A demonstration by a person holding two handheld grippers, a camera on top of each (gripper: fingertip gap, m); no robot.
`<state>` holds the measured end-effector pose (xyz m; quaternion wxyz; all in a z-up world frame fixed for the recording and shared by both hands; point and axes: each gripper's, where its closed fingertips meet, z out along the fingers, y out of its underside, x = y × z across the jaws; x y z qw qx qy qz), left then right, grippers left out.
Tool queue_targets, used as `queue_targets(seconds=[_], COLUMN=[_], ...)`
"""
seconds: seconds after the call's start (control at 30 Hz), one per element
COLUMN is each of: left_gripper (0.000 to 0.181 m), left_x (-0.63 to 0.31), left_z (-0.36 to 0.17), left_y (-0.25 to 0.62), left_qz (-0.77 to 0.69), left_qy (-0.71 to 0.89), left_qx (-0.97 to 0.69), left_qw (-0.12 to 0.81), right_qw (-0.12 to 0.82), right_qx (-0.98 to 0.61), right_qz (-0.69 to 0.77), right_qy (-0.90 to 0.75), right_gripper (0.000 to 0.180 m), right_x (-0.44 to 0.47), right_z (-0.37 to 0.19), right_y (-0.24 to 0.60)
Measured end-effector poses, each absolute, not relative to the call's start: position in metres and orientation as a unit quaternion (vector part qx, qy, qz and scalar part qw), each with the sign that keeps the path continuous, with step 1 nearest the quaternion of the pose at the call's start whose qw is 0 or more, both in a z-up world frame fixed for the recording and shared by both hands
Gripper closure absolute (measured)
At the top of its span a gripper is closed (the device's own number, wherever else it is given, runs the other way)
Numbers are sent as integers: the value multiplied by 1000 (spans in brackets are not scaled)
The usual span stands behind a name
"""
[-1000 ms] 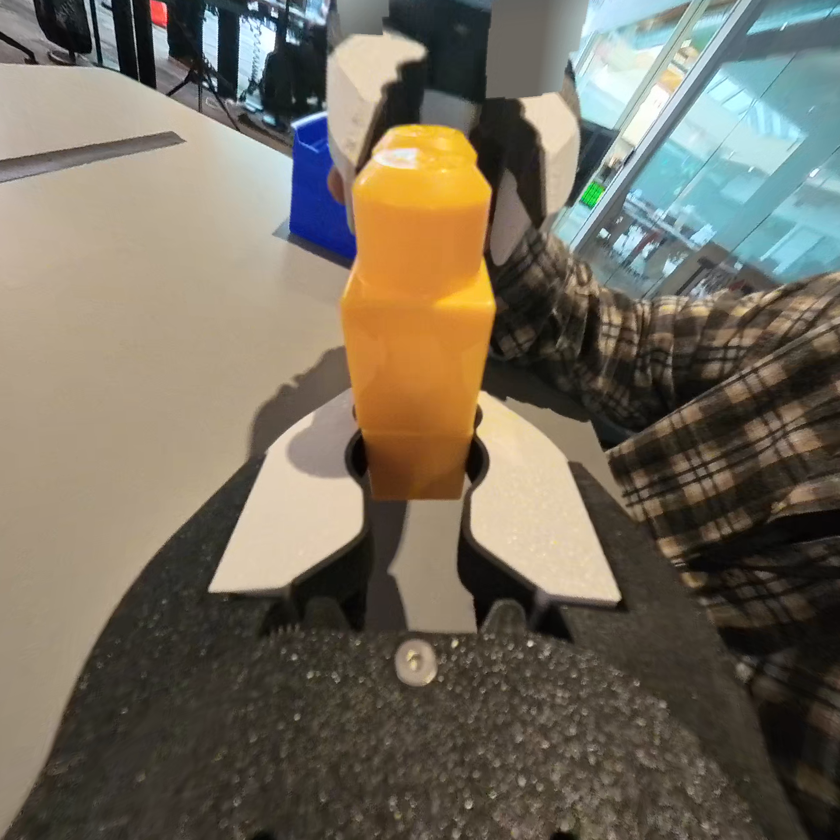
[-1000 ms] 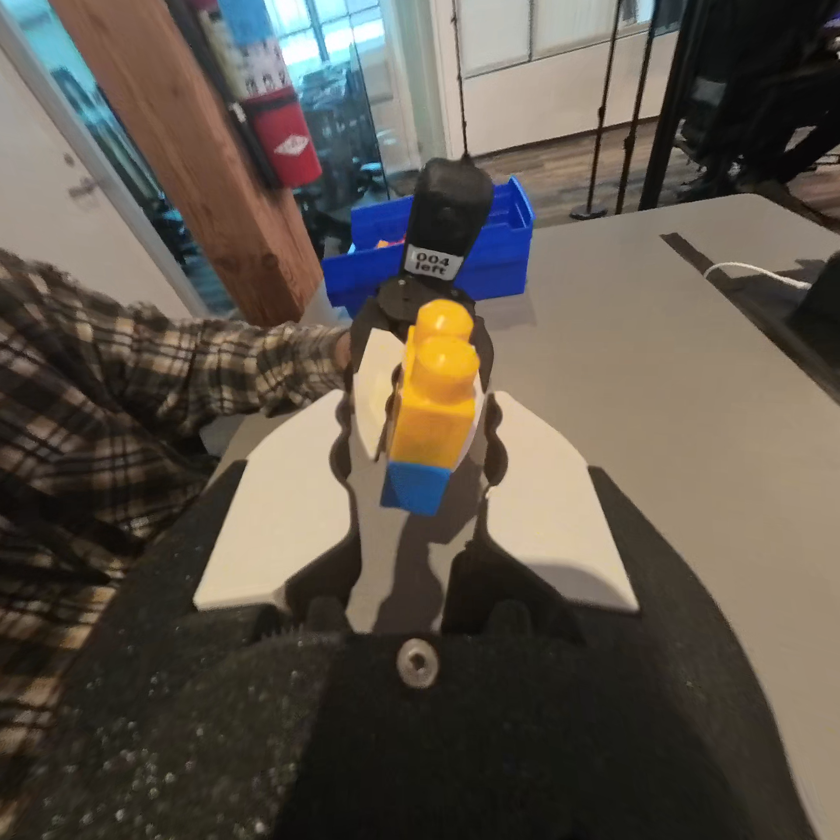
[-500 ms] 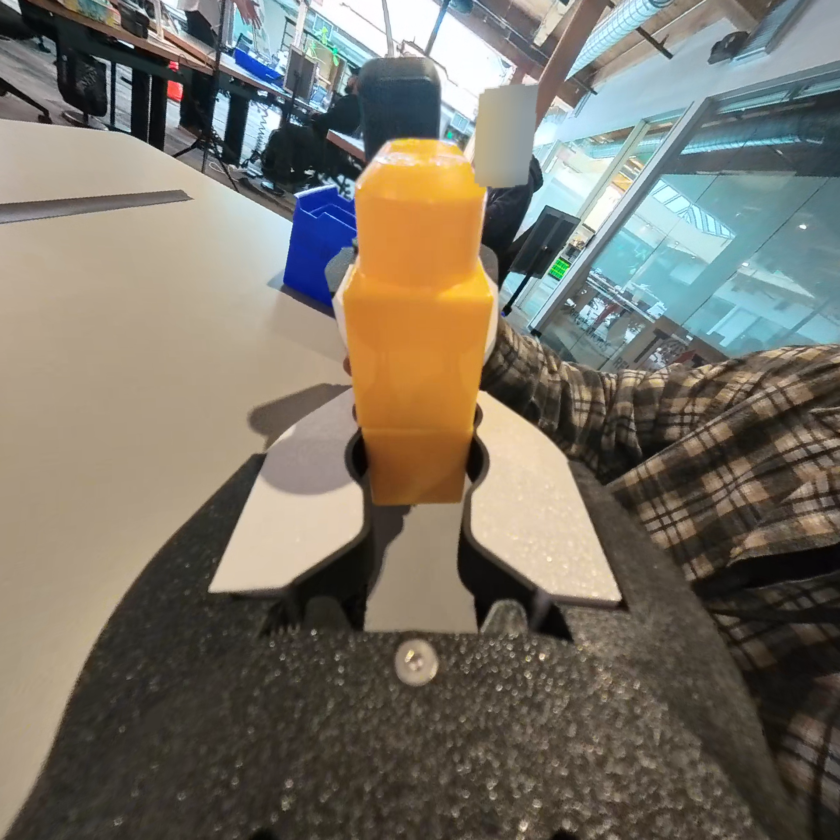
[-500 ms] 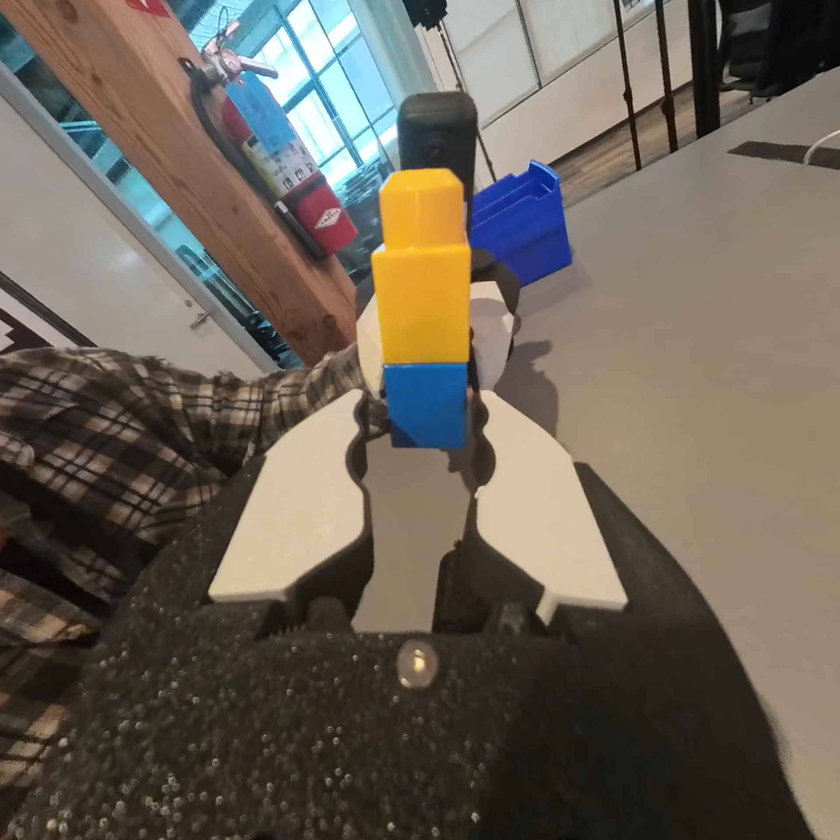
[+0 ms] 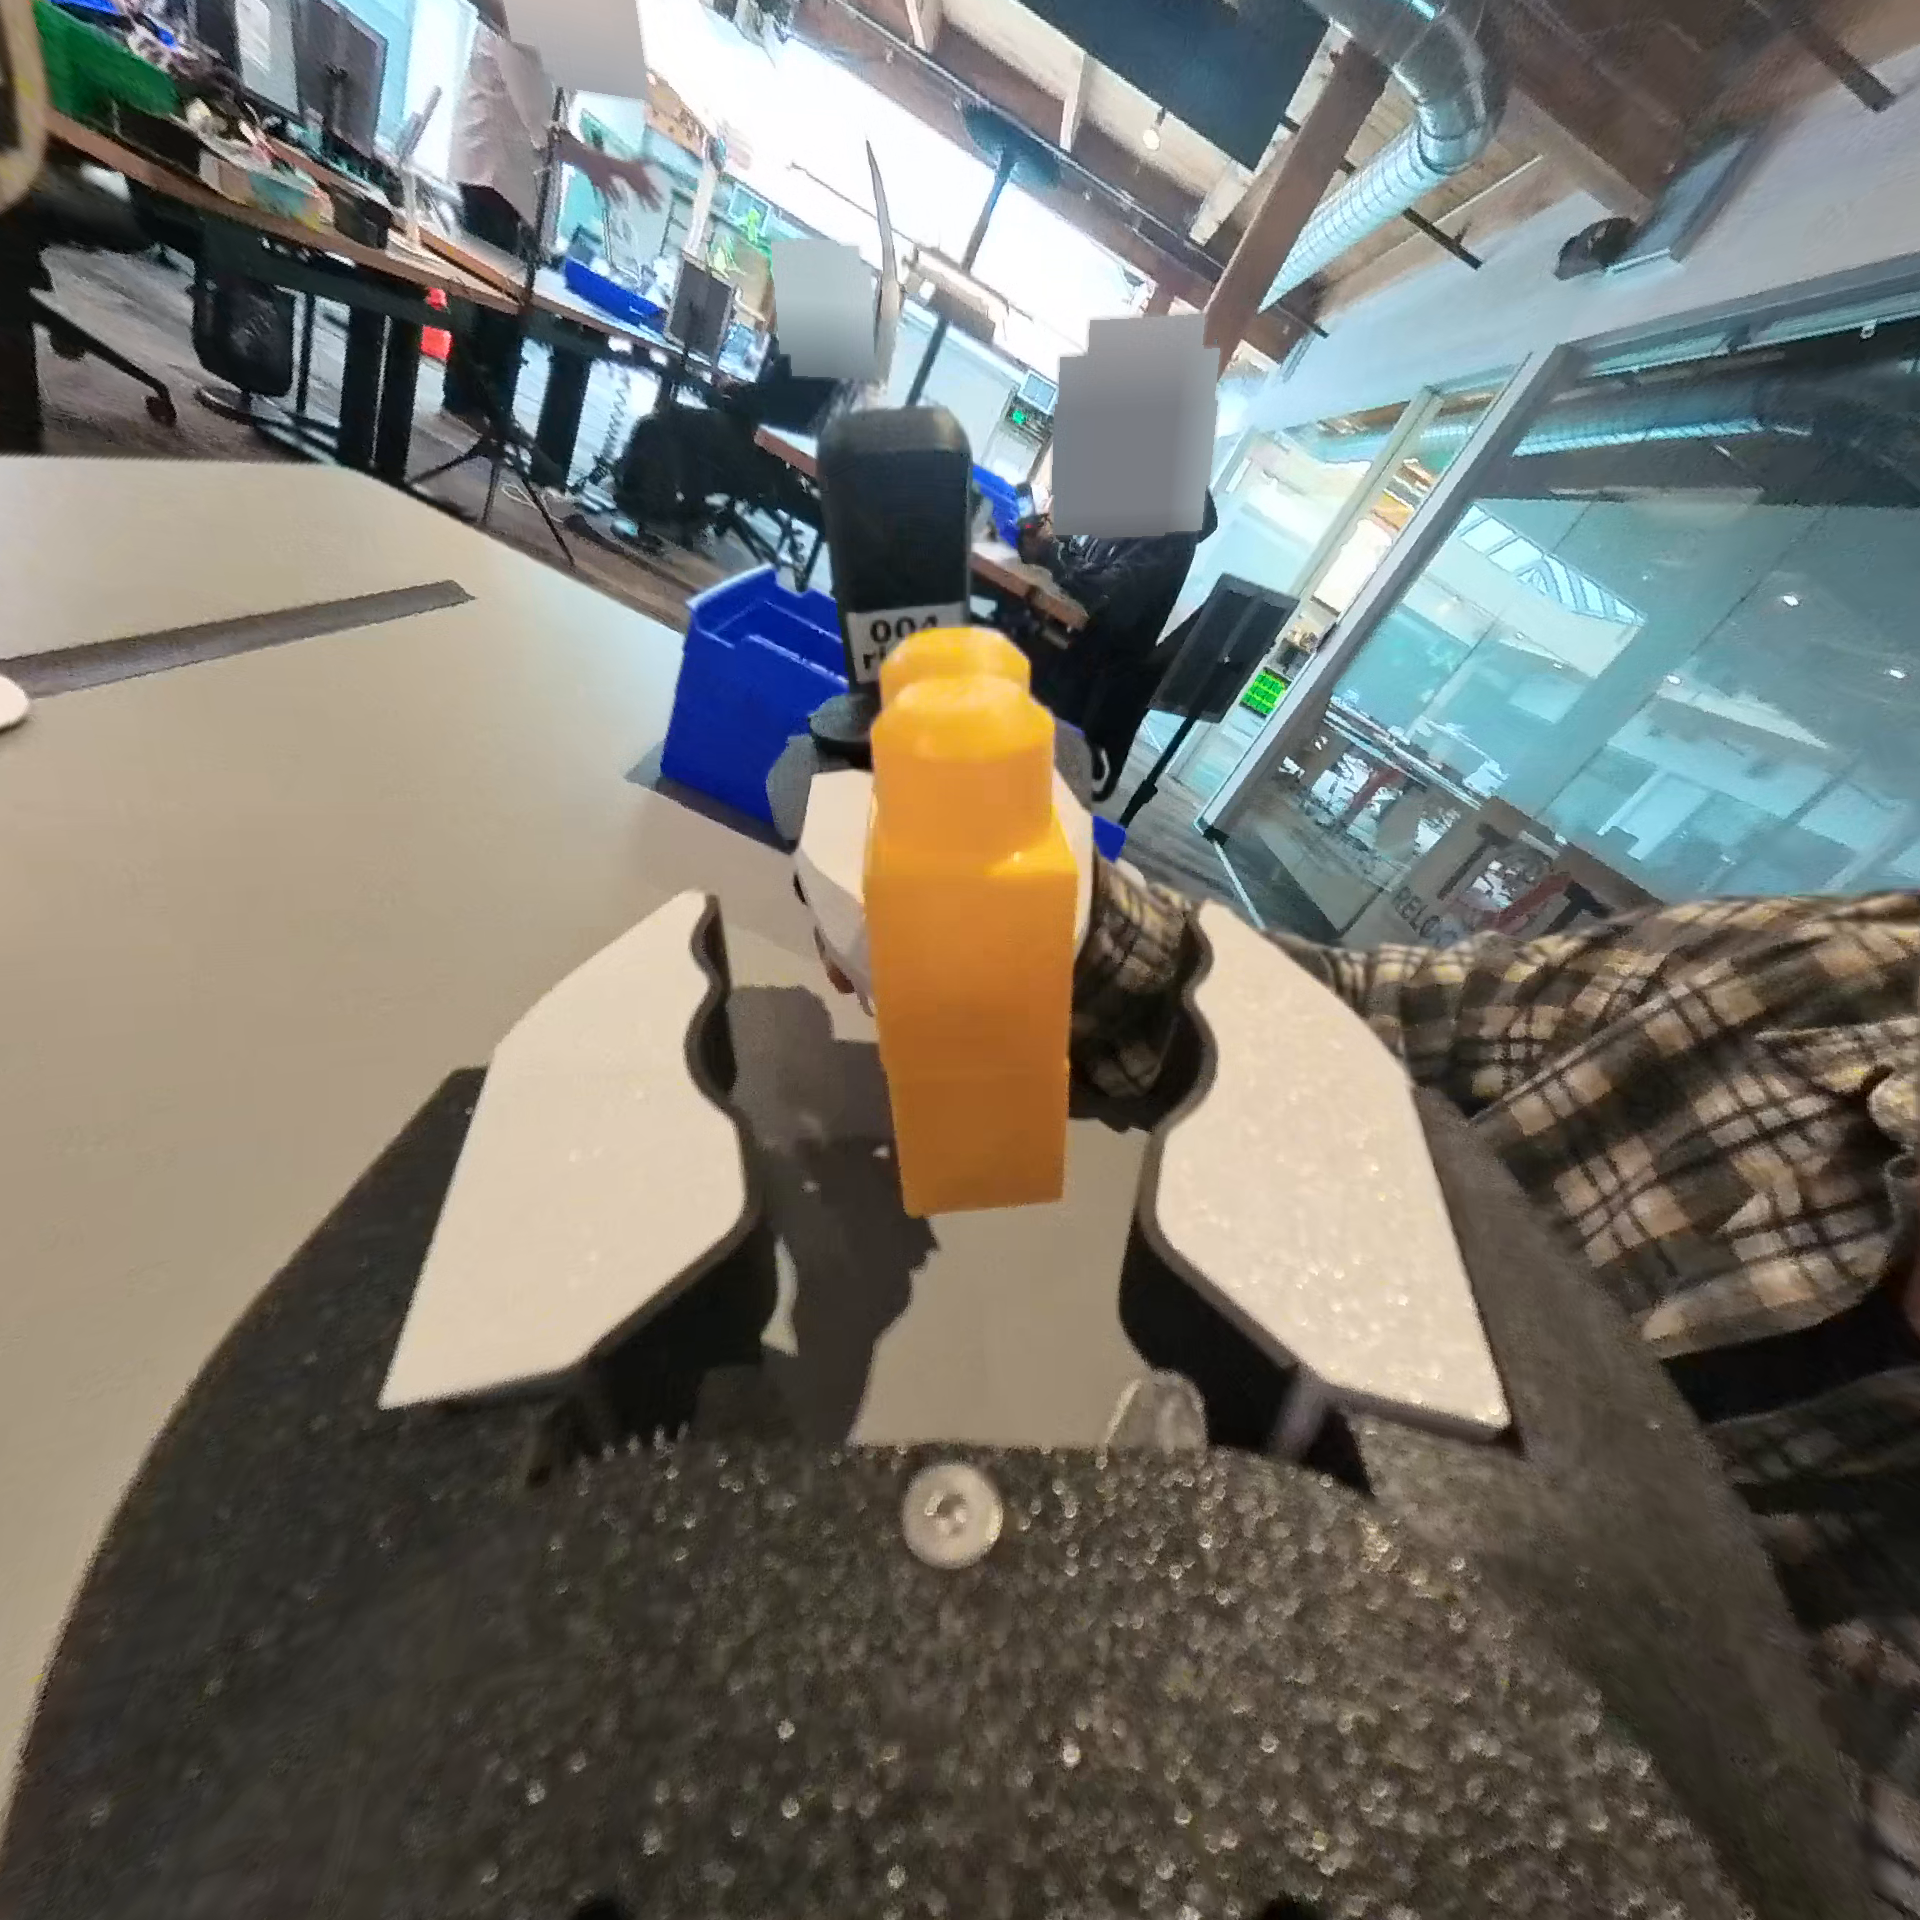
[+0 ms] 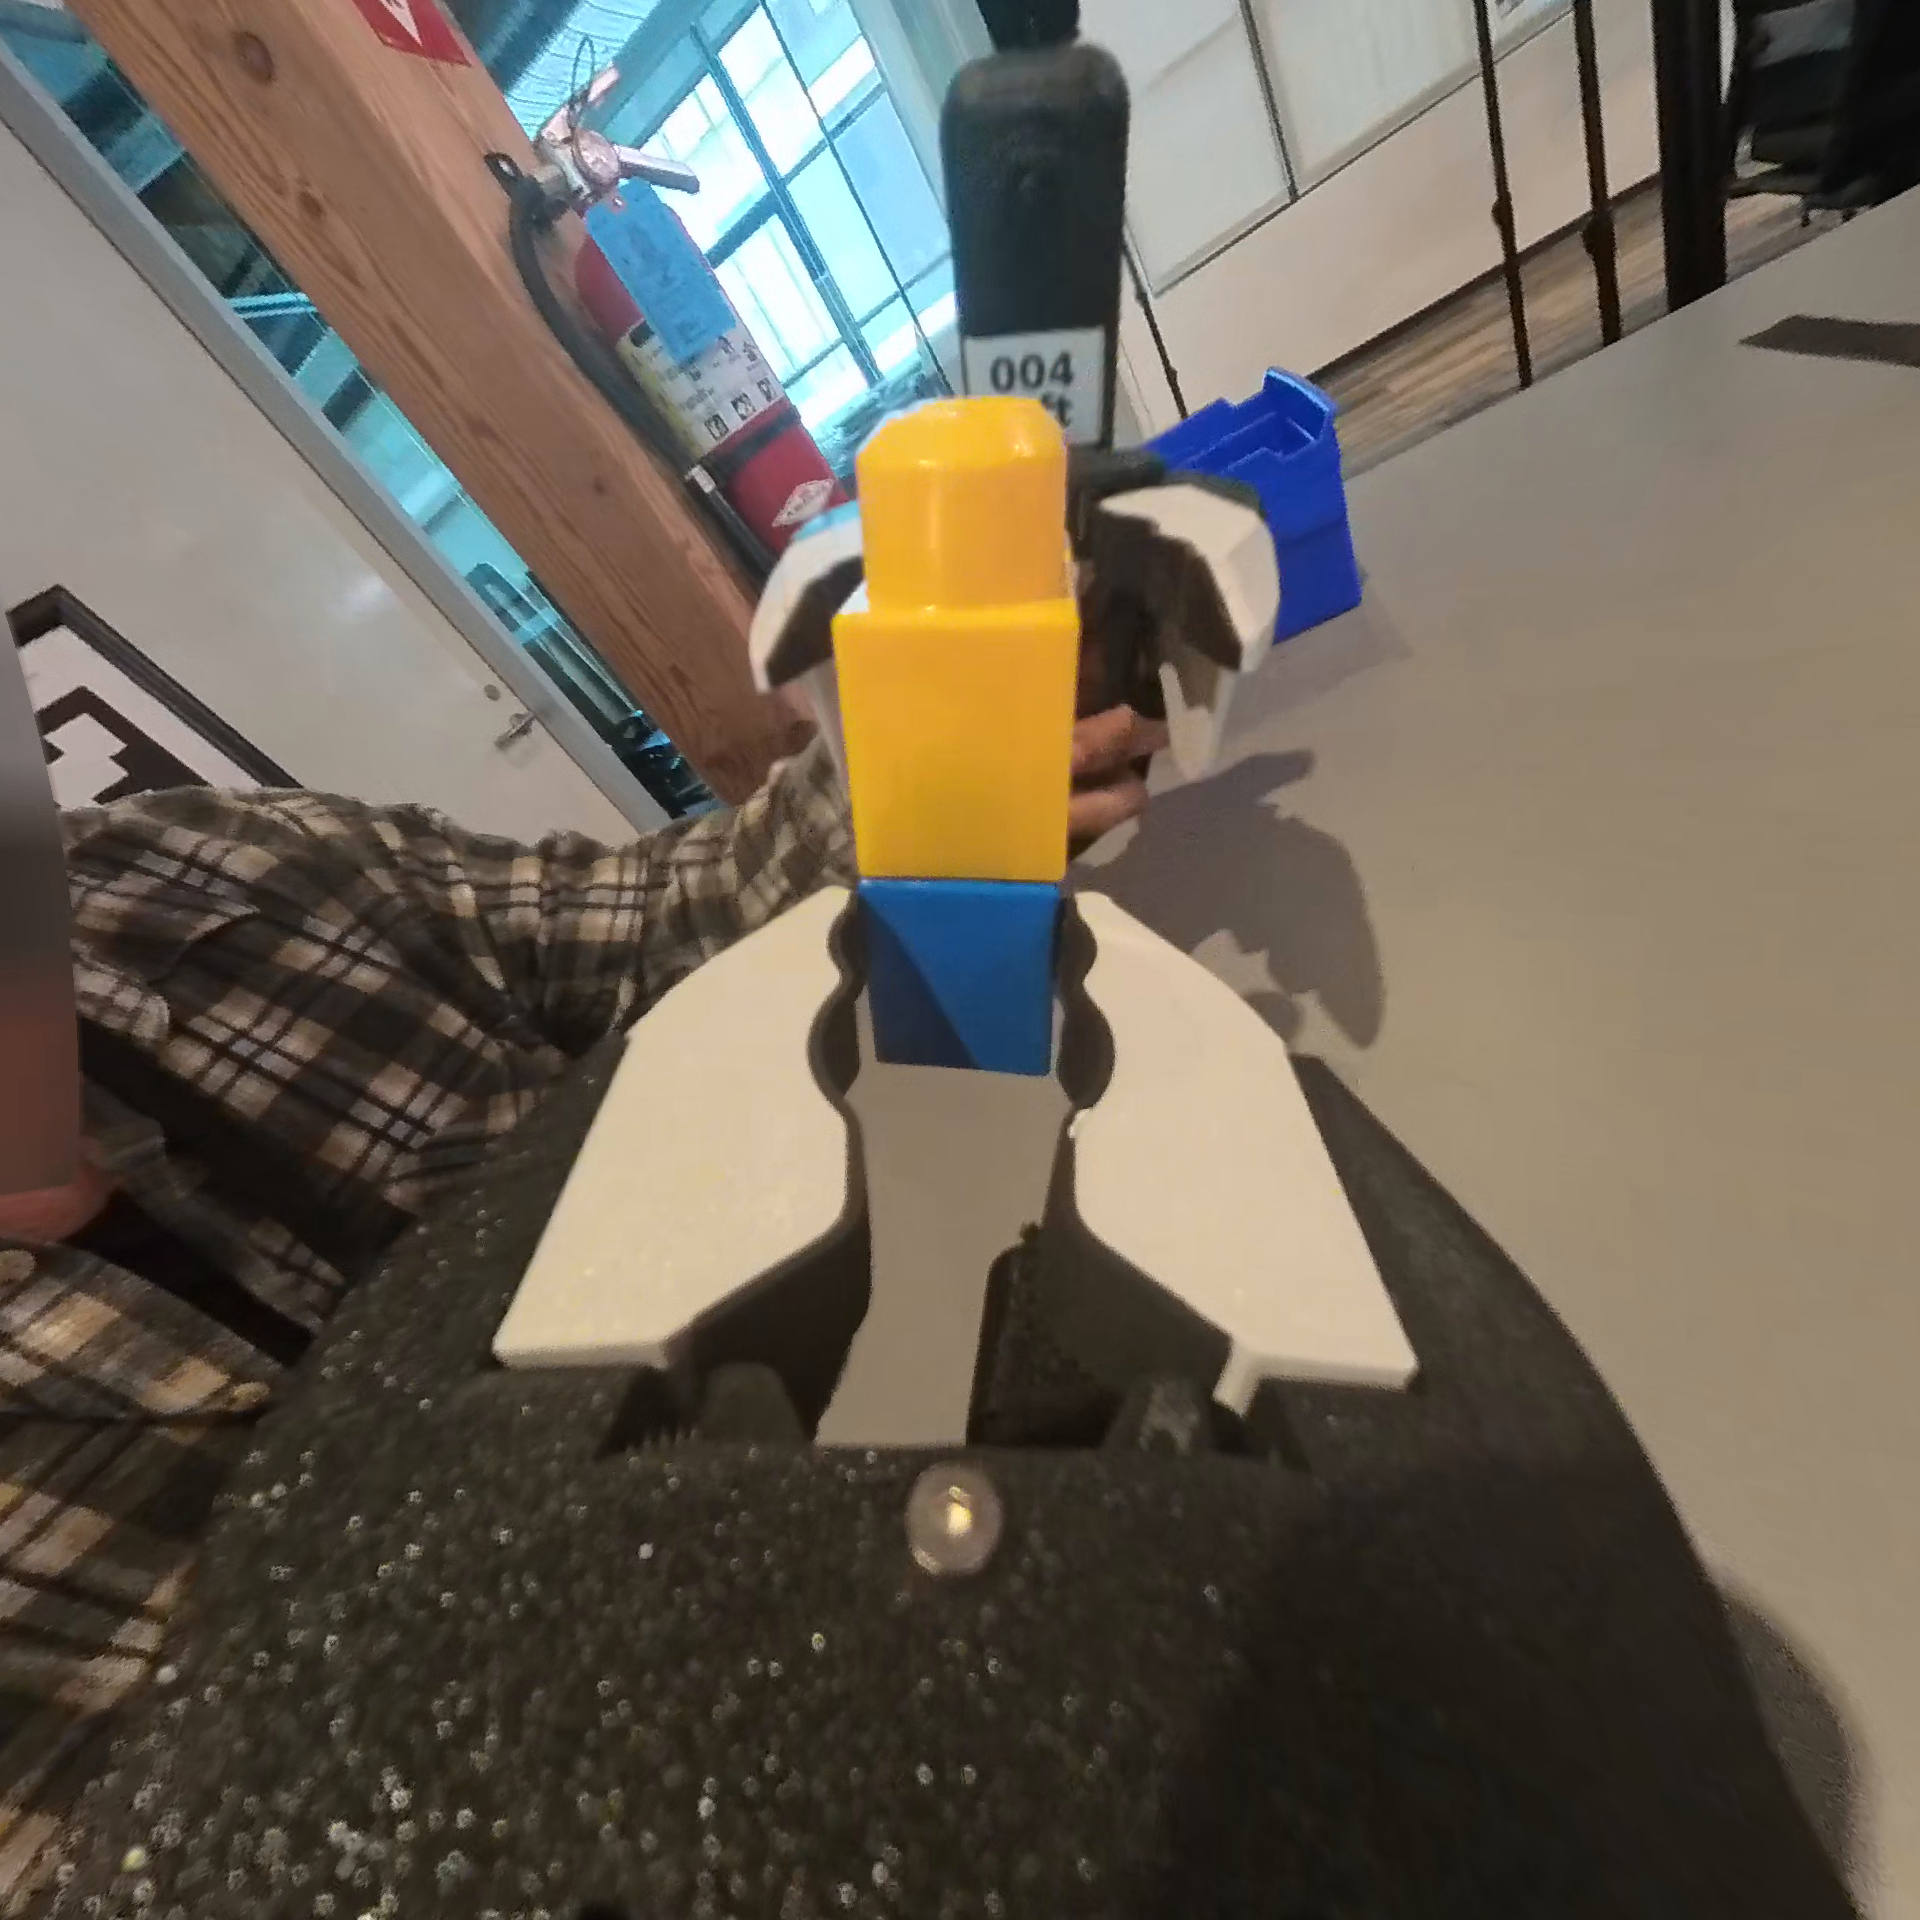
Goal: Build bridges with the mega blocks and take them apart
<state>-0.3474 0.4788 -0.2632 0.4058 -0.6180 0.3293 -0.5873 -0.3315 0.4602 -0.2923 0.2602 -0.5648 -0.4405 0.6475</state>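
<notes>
A grey desk (image 6: 1610, 831) is seen, with a blue bin (image 6: 1288, 499) at its far edge. Above it, nearer than the bin, an upright yellow-on-blue block stack (image 6: 961, 727) is held, long axis vertical. The stack's blue base is clamped in the right claw (image 6: 961, 987); the left claw (image 5: 951, 1039) stands wide, empty, astride the yellow block.

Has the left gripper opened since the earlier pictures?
Yes. The left gripper now stands open, both fingers clear of the yellow plastic block; in the right wrist view its fingers flare apart before the blue plastic bin.
</notes>
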Motion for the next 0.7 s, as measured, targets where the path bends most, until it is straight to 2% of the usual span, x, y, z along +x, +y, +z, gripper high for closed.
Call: queue_targets(seconds=[0.1,0.2,0.4,0.47,0.53,0.63,0.7], left_gripper=[105,141,143,143,143,143,143], left_x=[-339,-330,-323,-324,-328,-330,-327], left_z=[-259,-246,-229,-225,-220,-214,-214], left_y=[479,477,492,498,502,499,496], left_qz=[-589,-617,-616,-618,-611,-608,-603], left_qy=[349,359,335,321,320,333,344], left_qx=[-625,-604,-597,-592,-582,-572,-573], left_qw=[375,354,390,406,431,438,435], right_qw=[259,270,328,353,357,339,334], right_qx=[-555,-556,-533,-520,-517,-523,-523], right_qz=[650,645,667,673,671,666,660], right_qy=[-450,-449,-404,-390,-394,-410,-423], right_gripper=[145,145,145,129,120,117,121], right_x=[-332,-332,-322,-318,-316,-322,-326], right_z=[-289,-287,-267,-261,-262,-269,-271], right_y=[456,457,474,479,479,474,469])
